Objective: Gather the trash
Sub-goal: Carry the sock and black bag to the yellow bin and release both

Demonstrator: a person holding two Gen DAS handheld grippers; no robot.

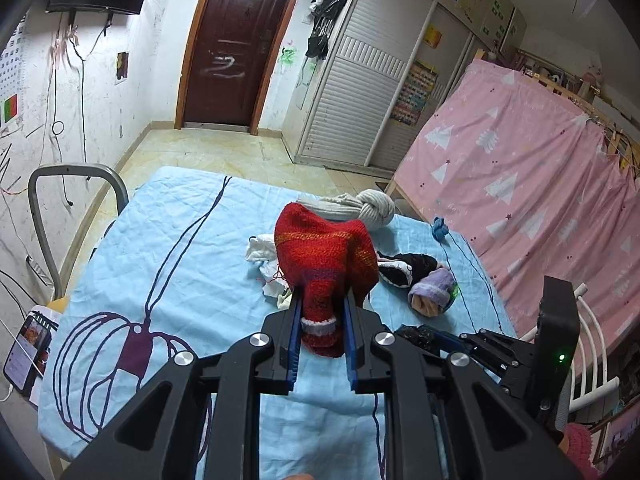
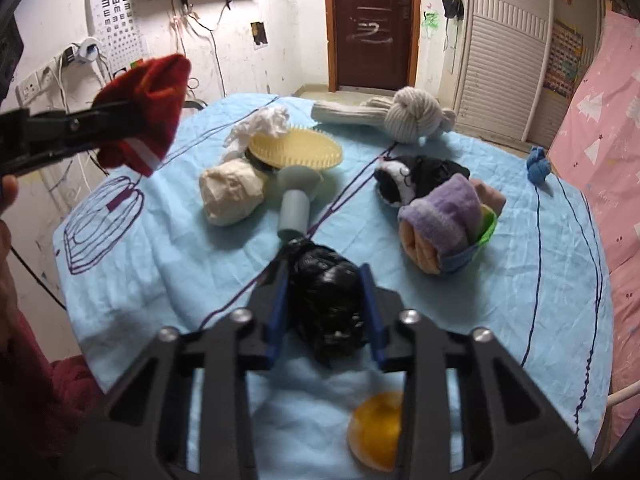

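My left gripper (image 1: 322, 300) is shut on a red knitted sock (image 1: 326, 258) and holds it above the blue tablecloth (image 1: 192, 248); the sock also shows at the left of the right wrist view (image 2: 148, 108). My right gripper (image 2: 326, 276) is shut on a crumpled black plastic bag (image 2: 326, 300) just above the cloth. On the table lie a white crumpled tissue (image 2: 264, 124), a beige paper wad (image 2: 232, 194) and an orange peel (image 2: 376, 430).
A yellow brush (image 2: 298, 150), grey knotted sock (image 2: 404, 118), black-white sock (image 2: 420, 176), purple rolled sock in a green bowl (image 2: 444, 220) and small blue cloth (image 2: 538, 166) lie on the table. A pink curtain (image 1: 520, 184) hangs right; a chair (image 1: 72, 200) stands left.
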